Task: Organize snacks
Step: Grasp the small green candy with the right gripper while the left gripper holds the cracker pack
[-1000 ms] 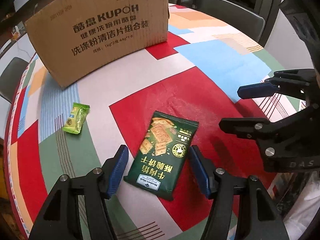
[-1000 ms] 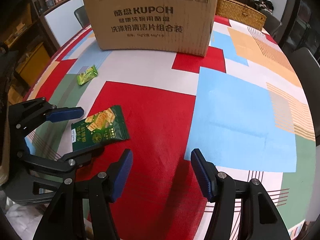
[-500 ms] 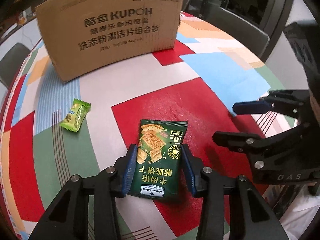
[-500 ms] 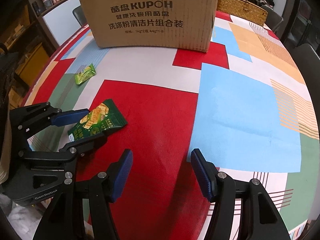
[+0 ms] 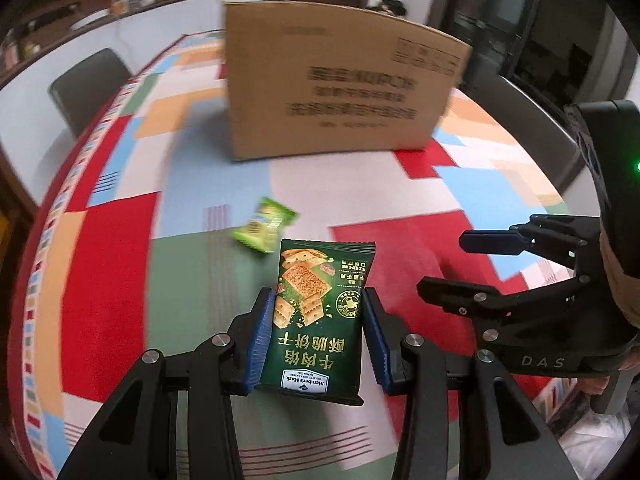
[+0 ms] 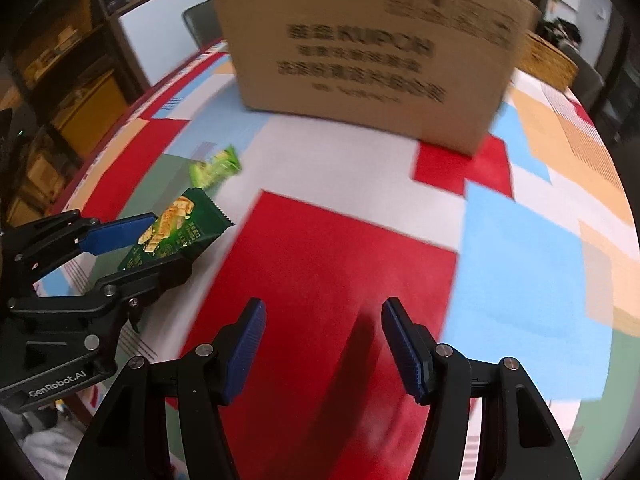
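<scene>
A dark green cracker packet (image 5: 320,312) is clamped between the blue pads of my left gripper (image 5: 318,332), lifted off the table. From the right wrist view the same cracker packet (image 6: 180,232) hangs tilted in the left gripper (image 6: 148,248) at the left. A small light green candy packet (image 5: 264,226) lies on the tablecloth just beyond it, also visible as the candy packet (image 6: 216,168). My right gripper (image 6: 324,344) stands open over a red patch with nothing between its fingers; the right gripper (image 5: 460,260) appears at the right of the left wrist view.
A large brown cardboard box (image 5: 340,84) stands at the far side of the round table (image 5: 120,280) with its patchwork cloth; the box (image 6: 376,48) fills the back. Dark chairs (image 5: 88,88) ring the table, and a woven basket (image 6: 552,60) sits behind the box.
The left gripper closed on the cracker packet, lifted it and carried it left toward the candy packet. Both views swung closer to the cardboard box.
</scene>
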